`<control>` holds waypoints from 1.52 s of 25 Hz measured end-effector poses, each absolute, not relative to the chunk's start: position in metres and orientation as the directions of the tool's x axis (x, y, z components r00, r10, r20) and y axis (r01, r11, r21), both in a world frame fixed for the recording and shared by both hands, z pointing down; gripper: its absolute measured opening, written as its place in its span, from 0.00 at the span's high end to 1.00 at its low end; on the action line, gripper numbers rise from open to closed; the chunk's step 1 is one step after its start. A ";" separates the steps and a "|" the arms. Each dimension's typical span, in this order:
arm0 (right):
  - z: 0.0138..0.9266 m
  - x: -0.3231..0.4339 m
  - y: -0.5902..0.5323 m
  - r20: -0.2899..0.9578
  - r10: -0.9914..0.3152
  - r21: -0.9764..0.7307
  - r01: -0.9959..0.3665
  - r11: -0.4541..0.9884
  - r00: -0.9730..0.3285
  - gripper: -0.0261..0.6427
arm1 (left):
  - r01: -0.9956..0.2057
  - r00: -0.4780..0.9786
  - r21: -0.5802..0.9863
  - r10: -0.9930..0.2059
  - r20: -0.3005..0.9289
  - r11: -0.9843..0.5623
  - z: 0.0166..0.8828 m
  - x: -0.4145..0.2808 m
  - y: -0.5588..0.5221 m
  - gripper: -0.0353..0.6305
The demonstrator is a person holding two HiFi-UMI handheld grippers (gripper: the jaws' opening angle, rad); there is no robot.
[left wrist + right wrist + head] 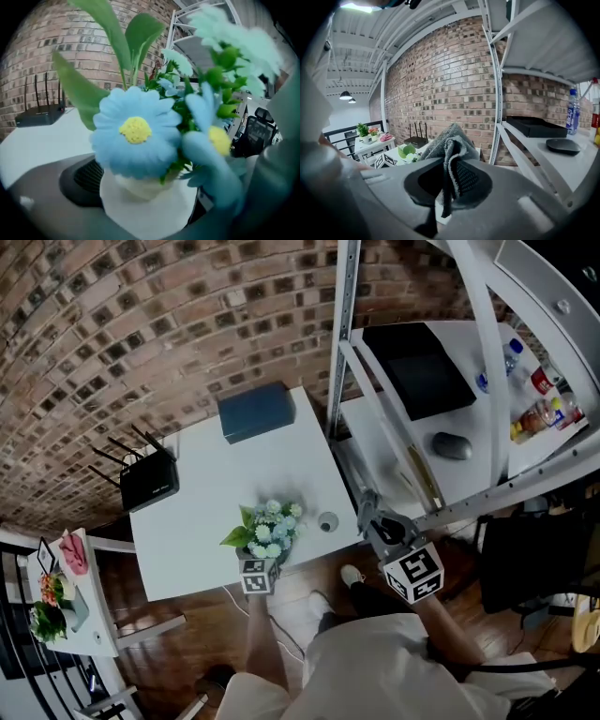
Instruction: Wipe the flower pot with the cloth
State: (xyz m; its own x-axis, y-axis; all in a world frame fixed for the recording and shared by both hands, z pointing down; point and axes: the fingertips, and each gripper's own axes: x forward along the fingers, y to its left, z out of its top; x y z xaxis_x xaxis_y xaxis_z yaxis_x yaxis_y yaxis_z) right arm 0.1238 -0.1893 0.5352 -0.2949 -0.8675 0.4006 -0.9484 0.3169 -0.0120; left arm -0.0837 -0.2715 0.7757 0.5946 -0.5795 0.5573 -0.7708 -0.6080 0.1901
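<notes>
The flower pot [150,206] is small and white and holds blue and white artificial flowers [270,529] with green leaves. It stands near the front edge of the white table [197,521]. My left gripper [265,554] is right at the pot, open, with the pot between its wide jaws and the flowers filling the left gripper view. My right gripper [373,514] hovers off the table's front right corner, shut on a bunched grey cloth [450,140] that sticks up from its jaws.
On the table are a black router [148,482] at the left, a blue-grey box [256,412] at the back and a small round object [327,521] beside the pot. A metal rack [342,334] with a black tray, a mouse [453,446] and bottles stands right. A side table [56,596] sits far left.
</notes>
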 end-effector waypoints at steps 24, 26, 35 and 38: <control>0.525 0.100 -0.199 0.353 -0.857 -0.022 -0.919 0.393 -0.375 0.96 | -0.714 0.662 0.600 -0.624 0.414 -0.359 0.742 -0.079 -0.271 0.24; 0.525 0.093 -0.199 0.347 -0.847 -0.031 -0.907 0.420 -0.404 0.96 | -0.698 0.664 0.623 -0.646 0.377 -0.353 0.721 -0.080 -0.272 0.24; 0.519 0.034 -0.196 0.322 -0.707 0.063 -0.731 0.680 -0.630 0.96 | -0.485 0.760 0.775 -0.634 0.144 -0.406 0.616 -0.063 -0.254 0.24; 0.502 0.004 -0.189 0.323 -0.654 0.191 -0.630 0.753 -0.684 0.96 | -0.430 0.756 0.793 -0.652 0.055 -0.432 0.579 -0.066 -0.250 0.24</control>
